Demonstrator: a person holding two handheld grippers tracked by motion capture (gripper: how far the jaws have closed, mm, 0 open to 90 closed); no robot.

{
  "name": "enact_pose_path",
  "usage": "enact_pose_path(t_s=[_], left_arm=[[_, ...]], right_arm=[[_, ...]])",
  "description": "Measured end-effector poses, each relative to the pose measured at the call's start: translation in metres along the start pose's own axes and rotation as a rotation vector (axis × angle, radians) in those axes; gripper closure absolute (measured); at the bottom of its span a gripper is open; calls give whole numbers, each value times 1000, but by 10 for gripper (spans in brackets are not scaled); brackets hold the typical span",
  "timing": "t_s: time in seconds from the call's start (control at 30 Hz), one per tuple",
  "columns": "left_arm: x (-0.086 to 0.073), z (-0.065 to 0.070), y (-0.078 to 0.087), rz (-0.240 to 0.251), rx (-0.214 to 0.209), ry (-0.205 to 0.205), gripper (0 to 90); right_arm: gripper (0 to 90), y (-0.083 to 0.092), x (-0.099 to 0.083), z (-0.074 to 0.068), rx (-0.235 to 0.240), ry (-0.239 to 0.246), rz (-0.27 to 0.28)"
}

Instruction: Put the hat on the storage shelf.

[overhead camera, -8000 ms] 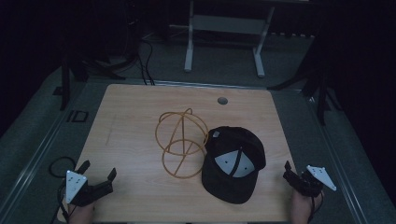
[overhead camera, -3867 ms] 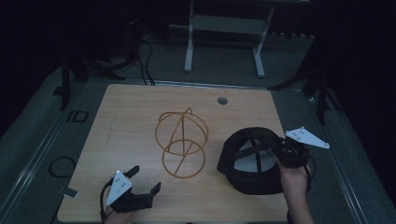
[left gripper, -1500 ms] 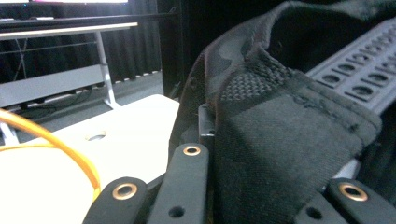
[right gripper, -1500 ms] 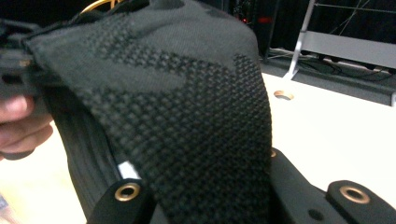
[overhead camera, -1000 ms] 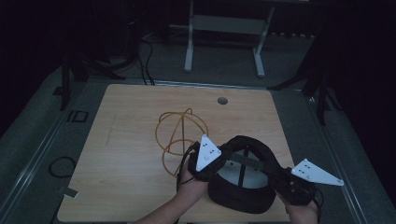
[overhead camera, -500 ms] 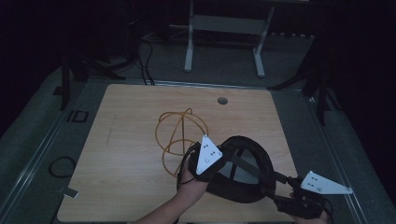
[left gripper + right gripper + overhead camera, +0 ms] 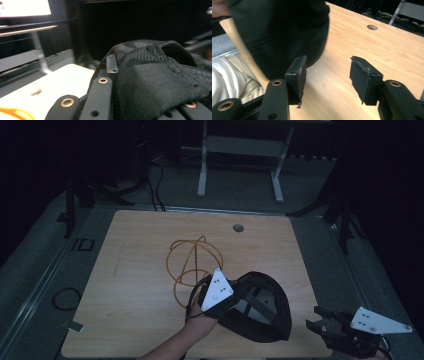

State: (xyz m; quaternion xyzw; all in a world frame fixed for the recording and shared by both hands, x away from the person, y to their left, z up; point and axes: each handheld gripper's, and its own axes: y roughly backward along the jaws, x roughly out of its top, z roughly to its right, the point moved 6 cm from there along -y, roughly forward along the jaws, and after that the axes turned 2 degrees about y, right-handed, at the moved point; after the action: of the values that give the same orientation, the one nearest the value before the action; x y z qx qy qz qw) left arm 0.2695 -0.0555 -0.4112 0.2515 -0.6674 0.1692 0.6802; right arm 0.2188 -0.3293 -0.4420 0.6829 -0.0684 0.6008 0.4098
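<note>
Black cap [image 7: 260, 307], upturned, hollow showing.
Left gripper [image 7: 222, 295] clamps its rim; right gripper [image 7: 320, 322], jaws apart, sits just beside it.

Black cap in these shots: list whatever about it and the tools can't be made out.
- Cap, high view: the dim light hides its inner details, and the left tool with its grey plate covers the near-left rim.
- Left tool's right jaw, left tool view: cap fabric drapes over it, hiding the grip.
- Cap, right tool view: cut off by the top edge.
- Right tool, high view: partly cut off by the bottom edge.
</note>
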Motion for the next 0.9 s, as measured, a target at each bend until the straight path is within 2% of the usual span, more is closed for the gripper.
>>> enact_pose_path(t_s=[0.07, 0.13, 0.17, 0.2, 0.23, 0.27, 0.3, 0.33, 0.37, 0.4, 0.47, 0.5, 0.53, 0.57, 0.63, 0.73, 0.9], left_arm=[[-1, -1, 2, 10, -69, 1, 900], [-2, -1, 2, 8, -82, -7, 900], [-3, 0, 4, 18, -145, -9, 900], [-3, 0, 4, 18, -145, -9, 900], [-4, 1, 5, 14, -160, -15, 900], [-4, 1, 6, 14, -192, -19, 900], [-4, 3, 7, 27, -222, -32, 900], [-3, 6, 9, 28, -282, -43, 899], [-3, 8, 11, 39, -302, -58, 899], [-3, 8, 11, 39, -302, -58, 899], [-2, 11, 12, 35, -352, -77, 899], [-2, 11, 12, 35, -352, -77, 899], [-2, 12, 13, 34, -387, -75, 899], [-2, 12, 13, 34, -387, -75, 899], [-1, 14, 14, 37, -422, -64, 899], [0, 13, 14, 41, -437, -53, 899], [3, 12, 15, 60, -453, -37, 899]], right_arm=[[494, -1, 5, 3, 17, 27, 12], [497, -2, 8, 3, 31, 38, 22], [503, -5, 14, 3, 47, 71, 37], [503, -5, 14, 3, 47, 71, 37], [504, -7, 21, 0, 79, 93, 63], [504, -7, 21, 0, 79, 93, 63], [510, -10, 28, -3, 99, 122, 74], [509, -12, 32, -6, 117, 129, 83], [508, -13, 35, -9, 139, 139, 90], [508, -13, 35, -9, 139, 139, 90], [503, -18, 43, -21, 194, 202, 95], [498, -20, 46, -26, 216, 221, 96], [498, -22, 48, -31, 236, 242, 99], [490, -23, 51, -35, 251, 260, 104], [478, -27, 56, -41, 288, 276, 106], [476, -34, 60, -47, 333, 298, 93], [470, -43, 64, -54, 350, 318, 89]])
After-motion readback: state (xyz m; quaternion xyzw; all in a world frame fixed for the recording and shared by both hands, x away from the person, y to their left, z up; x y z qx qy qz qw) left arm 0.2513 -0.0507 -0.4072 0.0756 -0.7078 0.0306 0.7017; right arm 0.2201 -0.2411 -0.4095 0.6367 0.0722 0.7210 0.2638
